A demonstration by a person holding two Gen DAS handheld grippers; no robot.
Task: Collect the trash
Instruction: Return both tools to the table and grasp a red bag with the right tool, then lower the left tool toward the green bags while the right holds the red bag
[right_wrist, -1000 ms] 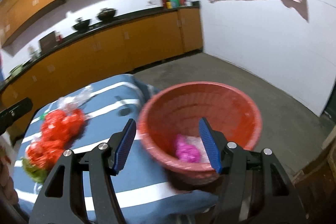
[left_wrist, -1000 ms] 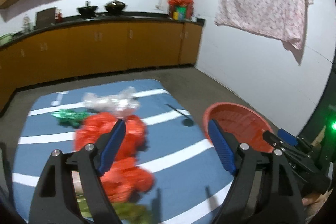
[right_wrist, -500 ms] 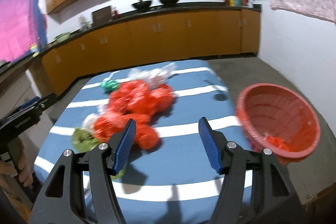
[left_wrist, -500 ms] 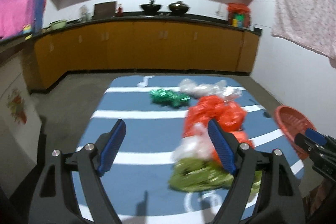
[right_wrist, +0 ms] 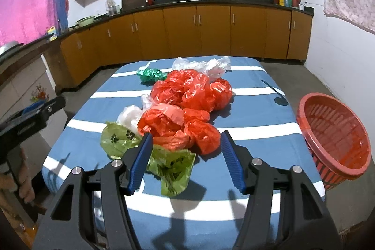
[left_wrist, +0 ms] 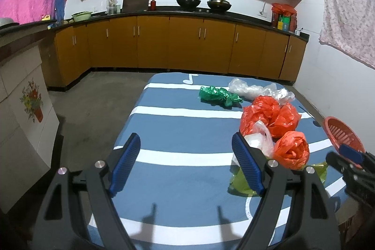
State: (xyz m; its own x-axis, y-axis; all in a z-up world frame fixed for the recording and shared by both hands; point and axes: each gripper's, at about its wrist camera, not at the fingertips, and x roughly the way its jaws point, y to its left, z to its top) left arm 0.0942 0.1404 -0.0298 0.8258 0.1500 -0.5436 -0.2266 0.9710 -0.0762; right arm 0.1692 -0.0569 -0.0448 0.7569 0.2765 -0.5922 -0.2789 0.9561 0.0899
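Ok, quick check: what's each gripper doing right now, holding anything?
Left gripper: open, empty, over bare blue cloth.
Right gripper: open, holding nothing, over the red plastic bags and green bag.

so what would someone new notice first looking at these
Probably the heap of crumpled red plastic bags in the middle of the blue striped table, with light green bags at its near edge and a dark green one at the far end. Next, the red slotted basket at the table's right side. Both claws hang open and empty, the right claw just short of the heap.
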